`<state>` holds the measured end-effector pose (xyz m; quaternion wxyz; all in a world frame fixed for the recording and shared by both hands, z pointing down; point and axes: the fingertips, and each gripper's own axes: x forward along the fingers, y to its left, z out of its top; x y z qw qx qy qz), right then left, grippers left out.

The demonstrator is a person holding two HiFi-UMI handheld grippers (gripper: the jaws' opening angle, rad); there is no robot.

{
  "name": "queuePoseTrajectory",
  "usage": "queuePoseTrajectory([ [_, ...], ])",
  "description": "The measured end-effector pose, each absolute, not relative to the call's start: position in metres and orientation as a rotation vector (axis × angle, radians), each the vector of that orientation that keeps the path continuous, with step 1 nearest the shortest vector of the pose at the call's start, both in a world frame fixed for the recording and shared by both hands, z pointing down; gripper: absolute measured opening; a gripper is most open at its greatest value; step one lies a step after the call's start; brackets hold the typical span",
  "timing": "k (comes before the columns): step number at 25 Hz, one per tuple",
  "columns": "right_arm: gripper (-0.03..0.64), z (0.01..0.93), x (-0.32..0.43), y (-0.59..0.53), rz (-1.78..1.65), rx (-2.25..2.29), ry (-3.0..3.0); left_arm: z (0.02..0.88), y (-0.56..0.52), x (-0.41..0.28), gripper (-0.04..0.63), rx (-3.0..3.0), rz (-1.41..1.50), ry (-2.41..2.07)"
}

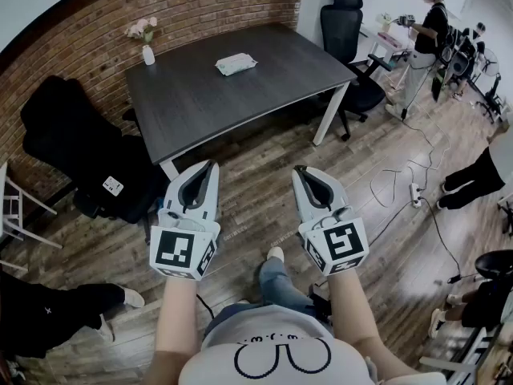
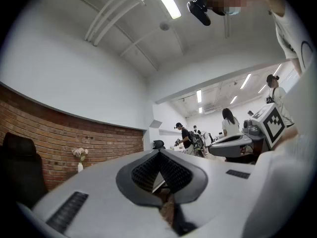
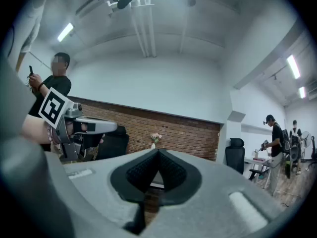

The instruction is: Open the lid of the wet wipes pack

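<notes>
You are holding the left tool (image 1: 211, 167) and the right tool (image 1: 300, 171) shut and empty, well apart from the wet wipes pack (image 1: 236, 63) lying on the worktop (image 1: 200, 107) ahead, so stepping closer and opening one tool before reaching its lid is looking wisest.
</notes>
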<state>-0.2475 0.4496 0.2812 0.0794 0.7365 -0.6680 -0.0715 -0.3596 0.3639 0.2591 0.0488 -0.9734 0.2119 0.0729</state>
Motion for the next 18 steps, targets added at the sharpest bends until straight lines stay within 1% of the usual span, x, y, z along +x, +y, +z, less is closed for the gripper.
queuePoseTrajectory([
  [5,0.0,0.282,-0.199,0.401,-0.229,2.18,-2.029,0.267,0.317,-0.311,-0.002,-2.967,0.194,0.67],
  [13,0.0,0.278,-0.093,0.328,-0.208,2.113,-2.155,0.267,0.244,-0.208,-0.003,-2.957,0.188,0.794],
  [18,0.0,0.282,-0.036,0.288,-0.199,2.07,-2.176,0.274,0.206,-0.16,-0.003,-2.956,0.172,0.858],
])
